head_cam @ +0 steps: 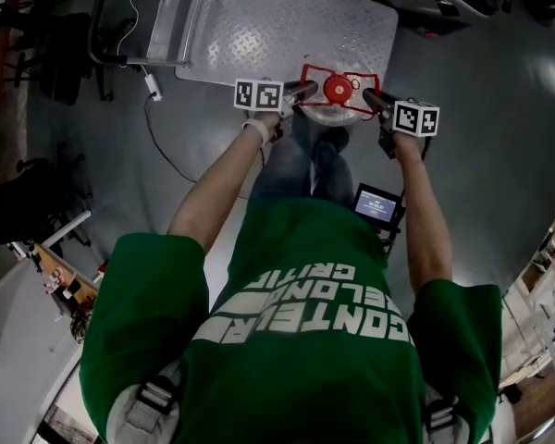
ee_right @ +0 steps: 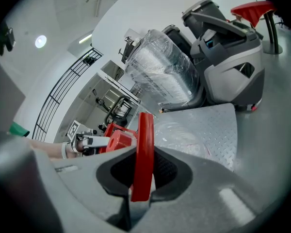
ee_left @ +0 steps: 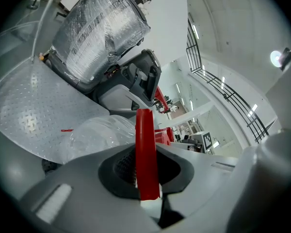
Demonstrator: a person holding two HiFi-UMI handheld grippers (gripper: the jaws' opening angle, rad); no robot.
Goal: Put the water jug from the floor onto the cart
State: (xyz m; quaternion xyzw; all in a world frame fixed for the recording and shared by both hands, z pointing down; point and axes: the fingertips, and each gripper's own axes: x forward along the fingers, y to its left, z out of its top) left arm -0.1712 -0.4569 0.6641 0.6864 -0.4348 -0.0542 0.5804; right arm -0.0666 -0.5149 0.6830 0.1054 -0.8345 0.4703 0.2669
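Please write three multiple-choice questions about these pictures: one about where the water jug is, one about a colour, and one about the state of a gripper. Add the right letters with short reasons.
1. Where is the water jug?
A. Between the left gripper and the right gripper, at the near edge of the cart
B. On a shelf
C. In a sink

2. What colour is the jug's handle?
A. Blue
B. Red
C. Yellow

3. What is the left gripper's state?
A. Open, empty
B. Shut on a cloth
C. Shut on the handle

Answers: 1 A, as the head view shows; 2 B, since both gripper views show a red strip; 3 C, because its jaws press on the strip.
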